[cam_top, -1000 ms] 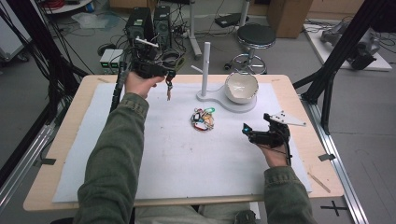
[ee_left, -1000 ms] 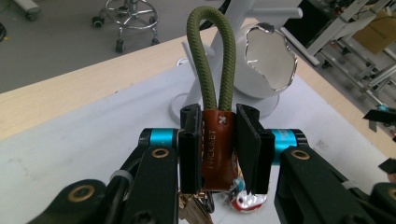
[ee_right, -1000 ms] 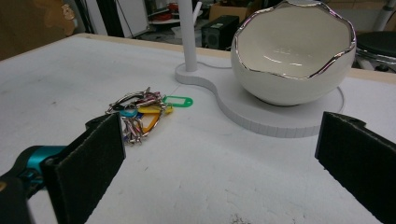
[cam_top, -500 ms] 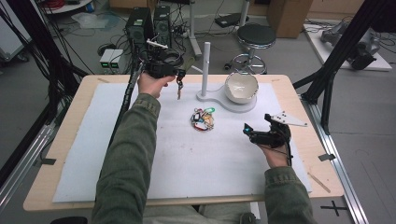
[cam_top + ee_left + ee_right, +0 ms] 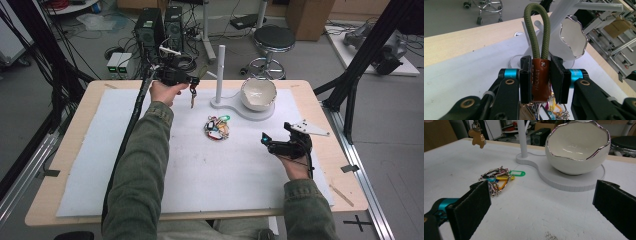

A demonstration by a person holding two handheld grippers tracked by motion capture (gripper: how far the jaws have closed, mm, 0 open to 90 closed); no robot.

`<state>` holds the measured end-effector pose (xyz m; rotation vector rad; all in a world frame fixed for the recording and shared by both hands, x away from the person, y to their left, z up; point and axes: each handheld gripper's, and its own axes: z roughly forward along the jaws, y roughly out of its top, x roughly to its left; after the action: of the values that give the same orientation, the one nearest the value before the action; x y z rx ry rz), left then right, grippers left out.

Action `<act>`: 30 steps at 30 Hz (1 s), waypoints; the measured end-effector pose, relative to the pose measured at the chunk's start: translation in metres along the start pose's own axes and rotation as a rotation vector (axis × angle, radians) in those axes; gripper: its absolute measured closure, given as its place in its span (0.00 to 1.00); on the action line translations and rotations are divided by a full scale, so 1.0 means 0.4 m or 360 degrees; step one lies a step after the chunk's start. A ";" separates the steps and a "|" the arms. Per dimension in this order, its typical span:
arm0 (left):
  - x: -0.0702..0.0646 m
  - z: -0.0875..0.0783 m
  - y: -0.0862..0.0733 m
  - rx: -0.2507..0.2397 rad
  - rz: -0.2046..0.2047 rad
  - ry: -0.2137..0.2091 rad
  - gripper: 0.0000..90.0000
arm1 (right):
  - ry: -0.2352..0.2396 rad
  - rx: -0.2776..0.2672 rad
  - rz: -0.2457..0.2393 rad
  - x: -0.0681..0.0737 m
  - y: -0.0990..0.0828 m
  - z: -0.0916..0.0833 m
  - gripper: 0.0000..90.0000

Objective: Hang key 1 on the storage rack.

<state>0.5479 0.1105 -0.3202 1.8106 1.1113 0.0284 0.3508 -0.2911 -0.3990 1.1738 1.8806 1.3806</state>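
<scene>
Left hand-held gripper (image 5: 541, 75) clamps keychain (image 5: 540, 77) beside stand (image 5: 220, 75)

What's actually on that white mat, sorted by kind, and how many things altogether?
Key bunches lying on the mat: 1
Keychains held up in the left gripper: 1
White stands with a post: 1
Egg-shaped bowls: 1
Total: 4

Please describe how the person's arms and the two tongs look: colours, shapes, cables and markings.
Both sleeves are olive green. The left tongs have flat black rectangular jaws, turquoise bands and brass-coloured pivot rivets on black links; a black cable trails from them. The right tongs are black with a turquoise accent, carry a grey three-cornered plate, and have rough black pads.
</scene>
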 end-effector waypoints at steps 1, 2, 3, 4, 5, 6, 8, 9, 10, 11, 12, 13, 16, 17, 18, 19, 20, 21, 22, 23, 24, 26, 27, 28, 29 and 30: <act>0.003 0.003 -0.001 0.0004 0.0003 -0.0002 0.79 | 0.0001 0.0001 -0.0002 0.000 0.000 0.000 0.01; 0.006 0.005 -0.002 0.0007 0.0000 -0.0004 0.79 | 0.0003 0.0003 -0.0001 0.001 0.000 -0.001 0.01; 0.008 0.009 -0.003 0.0002 -0.0013 -0.0006 0.79 | 0.0004 0.0005 0.0003 0.001 -0.001 -0.001 0.01; 0.010 0.011 -0.004 0.0005 -0.0021 -0.0007 0.79 | 0.0003 0.0005 0.0003 0.000 -0.001 -0.001 0.01; 0.011 0.014 -0.005 0.0007 -0.0022 -0.0014 0.79 | -0.0001 0.0001 0.0001 -0.001 -0.001 -0.001 0.01; 0.012 0.017 -0.006 0.0010 -0.0026 -0.0017 0.79 | 0.0003 0.0000 0.0003 -0.002 -0.002 -0.002 0.01; 0.013 0.023 -0.007 0.0018 -0.0031 -0.0025 0.79 | 0.0002 0.0003 0.0009 -0.002 -0.002 -0.003 0.01; 0.013 0.026 -0.008 0.0019 -0.0033 -0.0029 0.79 | 0.0001 0.0002 0.0007 -0.003 -0.002 -0.003 0.01; 0.013 0.029 -0.009 0.0018 -0.0038 -0.0030 0.79 | 0.0003 0.0003 0.0007 -0.003 -0.002 -0.004 0.01; 0.013 0.031 -0.010 0.0020 -0.0036 -0.0031 0.79 | 0.0003 0.0003 0.0007 -0.003 -0.002 -0.004 0.01; 0.012 0.035 -0.011 0.0027 -0.0034 -0.0033 0.79 | 0.0002 0.0003 0.0006 -0.003 -0.002 -0.004 0.01; 0.012 0.039 -0.012 0.0032 -0.0030 -0.0039 0.79 | 0.0002 0.0003 0.0004 -0.003 -0.002 -0.004 0.01; 0.008 0.049 -0.016 0.0044 -0.0031 -0.0046 0.79 | 0.0002 0.0004 0.0008 -0.002 -0.002 -0.003 0.01; 0.007 0.052 -0.017 0.0047 -0.0031 -0.0051 0.79 | 0.0003 0.0005 0.0007 -0.003 -0.002 -0.003 0.01; 0.006 0.057 -0.019 0.0057 -0.0030 -0.0049 0.79 | 0.0003 0.0006 0.0010 -0.002 -0.002 -0.003 0.01; 0.006 0.061 -0.020 0.0063 -0.0030 -0.0046 0.79 | 0.0003 0.0004 0.0009 -0.003 -0.002 -0.003 0.01; 0.005 0.065 -0.022 0.0070 -0.0030 -0.0048 0.79 | 0.0002 0.0004 0.0006 -0.003 -0.002 -0.003 0.01; 0.005 0.069 -0.023 0.0077 -0.0028 -0.0050 0.79 | 0.0002 0.0005 0.0006 -0.003 -0.002 -0.003 0.01; 0.004 0.072 -0.025 0.0079 -0.0034 -0.0054 0.79 | 0.0002 0.0004 0.0007 -0.003 -0.002 -0.003 0.01; 0.004 0.075 -0.026 0.0082 -0.0031 -0.0053 0.79 | 0.0002 0.0004 0.0008 -0.003 -0.002 -0.003 0.01; 0.003 0.077 -0.026 0.0078 -0.0033 -0.0060 0.79 | 0.0003 0.0004 0.0009 -0.003 -0.002 -0.003 0.01; 0.002 0.080 -0.027 0.0078 -0.0032 -0.0064 0.79 | 0.0003 0.0002 0.0008 -0.004 -0.002 -0.003 0.01; 0.001 0.082 -0.027 0.0076 -0.0031 -0.0070 0.79 | 0.0002 0.0003 0.0007 -0.004 -0.002 -0.003 0.01; -0.001 0.083 -0.026 0.0075 -0.0031 -0.0075 0.79 | 0.0004 0.0004 0.0008 -0.004 -0.002 -0.003 0.01; -0.002 0.084 -0.025 0.0082 -0.0022 -0.0068 0.79 | 0.0003 0.0005 0.0005 -0.004 -0.002 -0.003 0.01; -0.006 0.085 -0.024 0.0088 -0.0007 -0.0058 0.79 | 0.0003 0.0005 0.0006 -0.003 -0.002 -0.003 0.01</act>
<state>0.5558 0.0857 -0.3443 1.8503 1.1002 -0.0381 0.3501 -0.2930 -0.3995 1.1784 1.8834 1.3818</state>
